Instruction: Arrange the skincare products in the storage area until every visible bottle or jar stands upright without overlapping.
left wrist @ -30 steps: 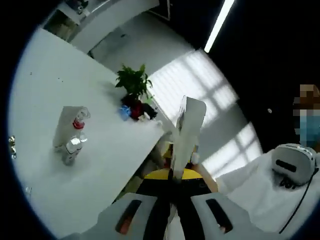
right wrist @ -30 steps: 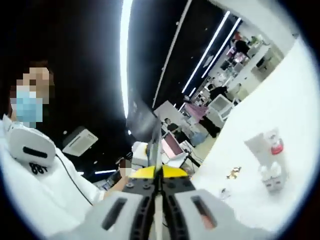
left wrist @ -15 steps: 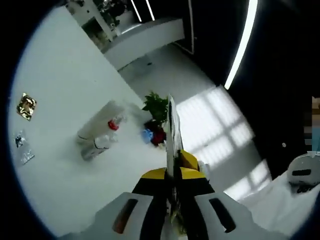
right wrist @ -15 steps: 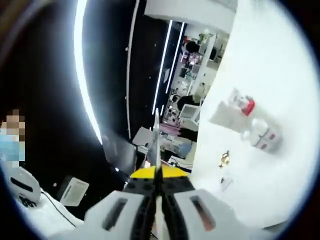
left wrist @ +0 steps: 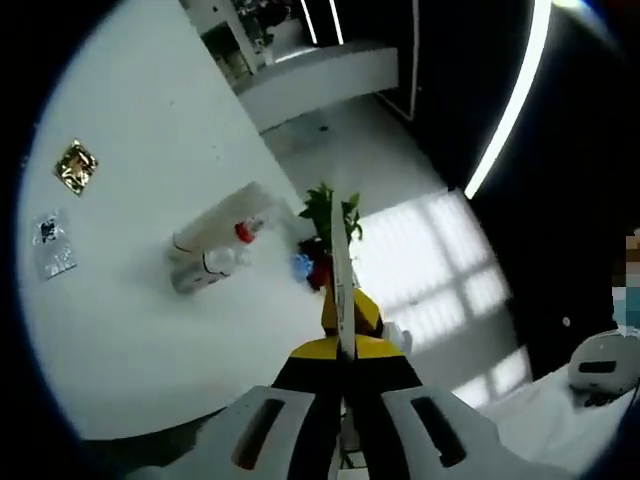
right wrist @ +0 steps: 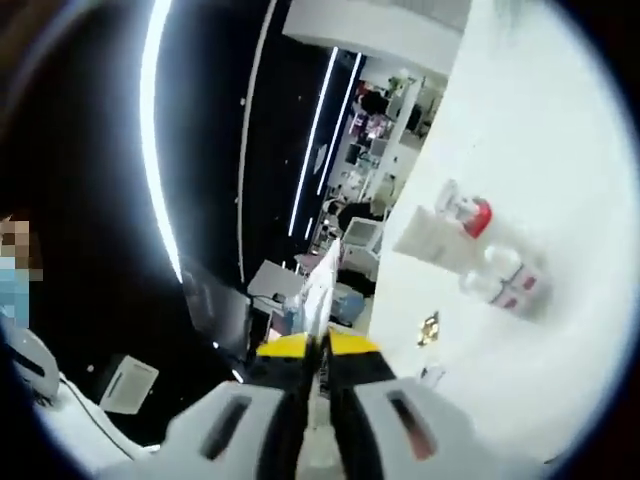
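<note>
A small cluster of skincare products (left wrist: 215, 255) rests on the white table (left wrist: 120, 330): a white tube (left wrist: 212, 225), a red-capped bottle (left wrist: 243, 232) and a clear bottle (left wrist: 198, 274), close together and apparently lying down. In the right gripper view the same cluster (right wrist: 470, 250) shows the white tube (right wrist: 422, 236), the red cap (right wrist: 479, 216) and clear bottles (right wrist: 506, 282). My left gripper (left wrist: 343, 347) is held in the air off the table's edge, shut on a thin flat white packet (left wrist: 343, 270) seen edge-on. My right gripper (right wrist: 315, 347) is likewise shut on a thin white packet (right wrist: 321, 285).
A gold sachet (left wrist: 75, 165) and a silvery sachet (left wrist: 48, 245) lie on the table left of the cluster; the gold sachet (right wrist: 428, 326) is also in the right gripper view. A potted plant (left wrist: 328, 212) with blue and red items (left wrist: 310, 268) stands near the table's edge. A person (left wrist: 600, 380) stands close by.
Both views have swung with the hands, so the table and cluster sit differently in frame. The left gripper's packet has turned from face-on to edge-on. Both grippers stay shut.
</note>
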A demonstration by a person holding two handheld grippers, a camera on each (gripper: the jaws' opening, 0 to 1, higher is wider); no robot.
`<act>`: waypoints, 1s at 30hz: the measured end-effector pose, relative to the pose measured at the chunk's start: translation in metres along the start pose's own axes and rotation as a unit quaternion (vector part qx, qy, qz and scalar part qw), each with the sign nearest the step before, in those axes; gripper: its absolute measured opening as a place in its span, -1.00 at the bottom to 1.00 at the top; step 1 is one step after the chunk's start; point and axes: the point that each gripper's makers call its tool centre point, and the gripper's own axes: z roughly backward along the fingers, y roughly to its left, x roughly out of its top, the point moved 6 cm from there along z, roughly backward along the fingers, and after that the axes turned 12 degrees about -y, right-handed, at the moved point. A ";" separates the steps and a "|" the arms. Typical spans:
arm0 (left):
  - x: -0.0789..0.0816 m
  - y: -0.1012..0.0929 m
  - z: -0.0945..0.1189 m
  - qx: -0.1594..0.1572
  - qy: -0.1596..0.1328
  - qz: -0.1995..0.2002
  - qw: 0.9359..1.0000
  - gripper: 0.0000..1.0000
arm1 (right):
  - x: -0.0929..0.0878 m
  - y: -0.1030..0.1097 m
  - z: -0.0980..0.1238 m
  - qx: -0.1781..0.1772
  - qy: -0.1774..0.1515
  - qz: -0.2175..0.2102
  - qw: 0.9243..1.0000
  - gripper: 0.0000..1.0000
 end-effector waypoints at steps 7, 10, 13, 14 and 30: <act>-0.003 -0.001 0.005 -0.002 0.003 0.012 1.000 -1.00 | 0.014 -0.001 -0.016 0.002 0.003 0.030 1.000 -0.90; -0.003 0.002 0.007 0.002 -0.002 0.020 1.000 -1.00 | 0.013 -0.002 -0.019 -0.008 0.023 0.055 0.998 -0.98; -0.004 0.008 0.009 0.017 -0.010 0.008 1.000 -1.00 | 0.012 0.000 -0.021 -0.007 0.031 0.111 0.993 -0.98; -0.004 0.011 0.009 0.025 -0.015 -0.002 1.000 -1.00 | 0.011 0.002 -0.022 -0.007 0.031 0.123 0.992 -0.98; -0.013 0.019 0.020 0.054 -0.025 -0.017 0.998 -1.00 | 0.008 -0.005 -0.031 -0.016 0.040 0.184 0.982 -0.98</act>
